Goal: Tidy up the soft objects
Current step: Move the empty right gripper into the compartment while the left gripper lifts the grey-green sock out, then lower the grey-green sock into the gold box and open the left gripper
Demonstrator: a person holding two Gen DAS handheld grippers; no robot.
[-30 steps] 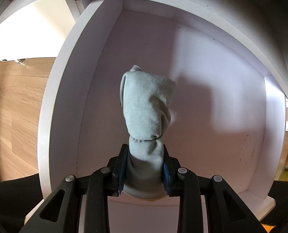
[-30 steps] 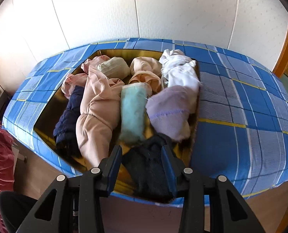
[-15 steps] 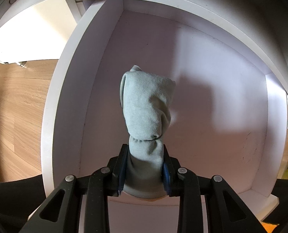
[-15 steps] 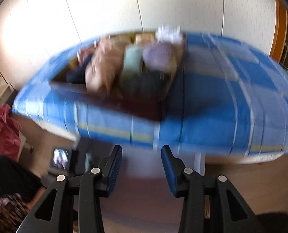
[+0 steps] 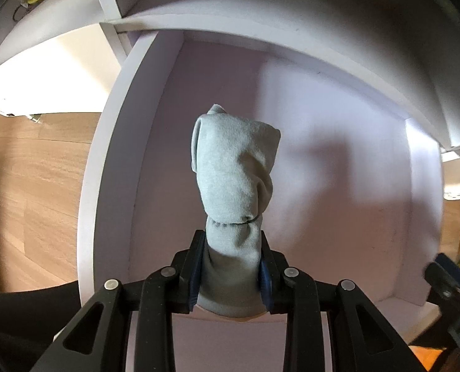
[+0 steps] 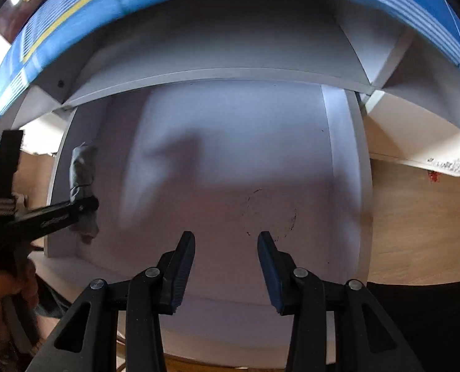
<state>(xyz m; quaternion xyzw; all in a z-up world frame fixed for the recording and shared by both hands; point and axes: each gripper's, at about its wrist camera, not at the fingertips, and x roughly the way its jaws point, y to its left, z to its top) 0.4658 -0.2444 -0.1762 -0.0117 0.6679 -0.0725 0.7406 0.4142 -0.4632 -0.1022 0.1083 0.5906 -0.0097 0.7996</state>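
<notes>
1. Left gripper (image 5: 230, 274): jaws clamped on the lower end of a rolled grey sock (image 5: 234, 179). The sock's long axis runs straight out along the fingers, pointing down into a white drawer (image 5: 338, 170).
2. Right gripper (image 6: 226, 266): jaws apart, nothing between them, aimed at the bare drawer floor (image 6: 245, 161), where a faint scuffed ring shows.
3. Key relation: the sock hangs above the drawer floor, close to the left side wall (image 5: 112, 161). Whether its tip touches the floor cannot be told. The left hand alone carries it, so placing appears to be the left's move (a judgement).
4. Views compared: the right wrist view shows the left gripper (image 6: 59, 214) and sock (image 6: 82, 167) side-on at the drawer's left edge, plus a blue checked cloth (image 6: 59, 18) overhead. The left wrist view shows the grip closely, and a blurred edge of the right gripper (image 5: 449, 282) at lower right.
</notes>
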